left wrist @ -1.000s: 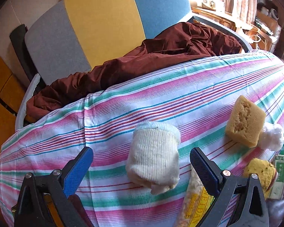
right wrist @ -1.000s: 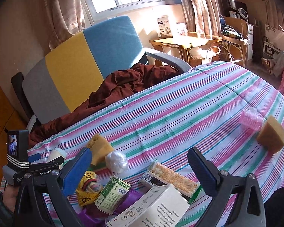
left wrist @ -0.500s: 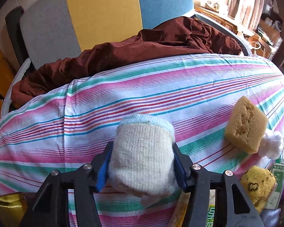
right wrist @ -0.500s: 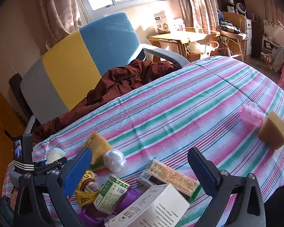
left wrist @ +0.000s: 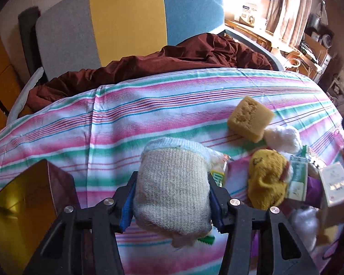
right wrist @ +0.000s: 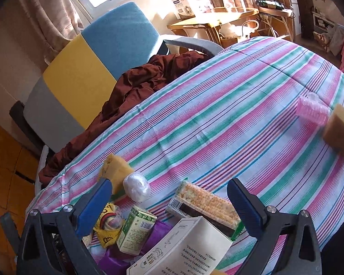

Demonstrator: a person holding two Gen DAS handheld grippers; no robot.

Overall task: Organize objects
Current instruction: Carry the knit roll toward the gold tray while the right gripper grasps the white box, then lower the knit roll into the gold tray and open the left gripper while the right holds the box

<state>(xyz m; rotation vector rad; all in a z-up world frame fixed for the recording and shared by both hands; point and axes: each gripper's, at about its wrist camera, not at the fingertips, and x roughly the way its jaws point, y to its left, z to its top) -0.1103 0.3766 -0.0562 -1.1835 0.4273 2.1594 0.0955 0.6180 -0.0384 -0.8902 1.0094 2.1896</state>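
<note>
Knitted cream sock roll (left wrist: 172, 190) clamped between left gripper (left wrist: 170, 202) pads, yellow sponge (left wrist: 250, 119) beyond to its right; right gripper (right wrist: 169, 202) spread wide above white carton (right wrist: 183, 247).

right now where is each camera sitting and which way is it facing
Left wrist: on the left gripper, angled down over the striped cloth toward the chair; its two fingers clamp a knitted roll.
Right wrist: on the right gripper, angled down at the pile of boxes, chair and window beyond; its fingers stand open and empty.
Shared: the cloth, the chair, the brown fabric, the sponge beside the white ball, the green box.
</note>
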